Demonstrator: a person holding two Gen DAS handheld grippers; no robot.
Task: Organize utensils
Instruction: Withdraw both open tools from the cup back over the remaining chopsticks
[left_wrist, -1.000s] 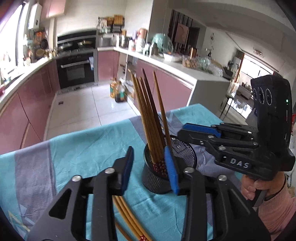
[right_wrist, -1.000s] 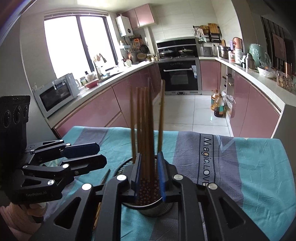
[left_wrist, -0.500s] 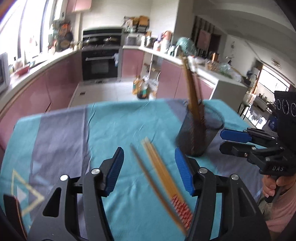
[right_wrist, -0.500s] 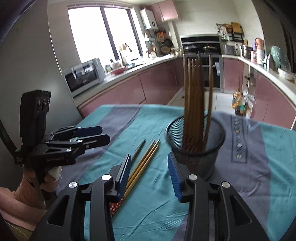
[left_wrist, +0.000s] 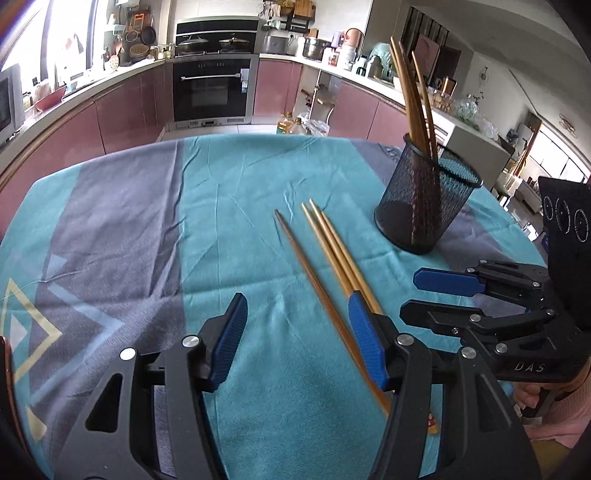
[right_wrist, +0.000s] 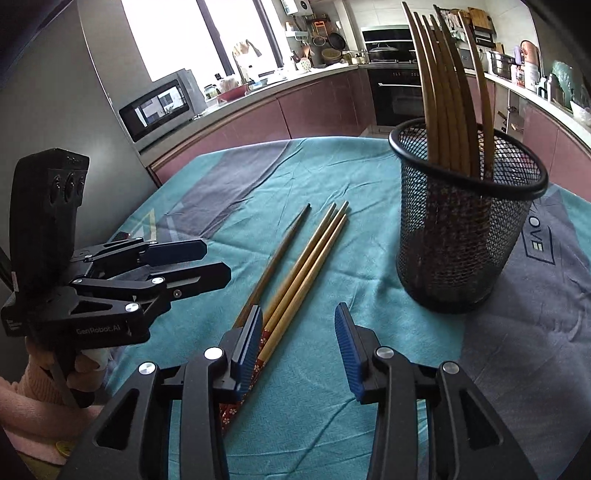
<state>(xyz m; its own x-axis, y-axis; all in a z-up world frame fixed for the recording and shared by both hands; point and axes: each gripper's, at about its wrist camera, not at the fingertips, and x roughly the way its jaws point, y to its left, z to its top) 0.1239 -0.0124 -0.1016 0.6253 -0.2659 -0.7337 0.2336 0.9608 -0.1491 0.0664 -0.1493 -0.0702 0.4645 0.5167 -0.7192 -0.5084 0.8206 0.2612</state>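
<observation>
Several loose wooden chopsticks (left_wrist: 332, 254) lie side by side on the teal and grey tablecloth (left_wrist: 207, 206), one darker than the other three. A black mesh cup (left_wrist: 421, 210) stands upright to their right and holds a bundle of chopsticks (left_wrist: 413, 96). My left gripper (left_wrist: 297, 332) hovers open over the near ends, with the dark stick running below its gap. My right gripper (right_wrist: 299, 332) is open too, and the patterned chopstick ends (right_wrist: 258, 354) pass under its left finger. From the right wrist view, the mesh cup (right_wrist: 461, 236) is at right and the left gripper (right_wrist: 216, 262) at left.
The right gripper (left_wrist: 412, 295) sits close beside the left one, near the table's front. A hand in a pink sleeve (right_wrist: 33, 398) holds the left gripper. Beyond the table's far edge are pink kitchen cabinets, an oven (left_wrist: 212, 88) and a microwave (right_wrist: 159, 105).
Both grippers drew back from the mesh cup and sank toward the loose chopsticks. The right jaws let go of the bundle in the cup, and both pairs of jaws widened.
</observation>
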